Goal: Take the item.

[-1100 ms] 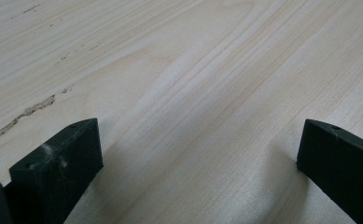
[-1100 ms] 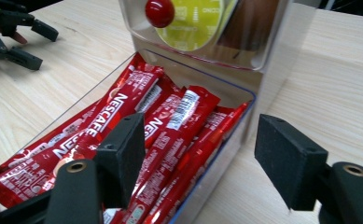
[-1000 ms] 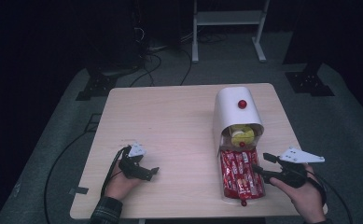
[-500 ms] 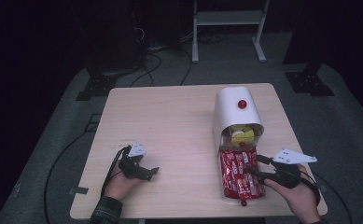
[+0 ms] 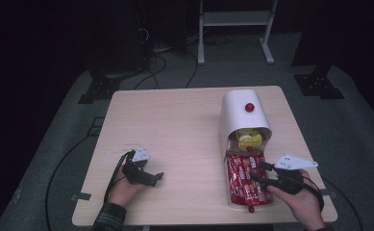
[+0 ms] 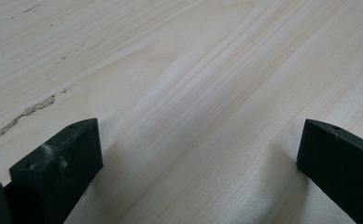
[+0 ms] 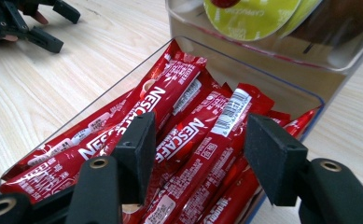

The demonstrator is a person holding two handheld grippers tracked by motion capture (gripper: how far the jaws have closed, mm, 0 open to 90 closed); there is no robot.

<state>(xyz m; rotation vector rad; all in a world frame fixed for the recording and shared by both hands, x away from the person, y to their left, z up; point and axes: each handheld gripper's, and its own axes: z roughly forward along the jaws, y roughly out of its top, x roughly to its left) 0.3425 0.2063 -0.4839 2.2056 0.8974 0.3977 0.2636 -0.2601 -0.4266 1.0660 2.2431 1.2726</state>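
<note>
Over the clear plastic drawer (image 7: 90, 112) of glossy red Nescafé sticks (image 7: 188, 135), pulled out from the rounded white dispenser (image 5: 240, 111), the right hand-held gripper (image 7: 198, 144) hovers, jaws apart, while the left hand-held gripper (image 5: 148, 175), jaws apart, rests well left of it on the pale wood-grain worktop (image 5: 184, 125).

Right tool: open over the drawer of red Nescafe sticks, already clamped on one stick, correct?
Not clamped. In the right gripper view the right tool hangs open above the Nescafe sticks in the clear drawer, jaws apart with nothing gripped between them. The rest stands.
</note>
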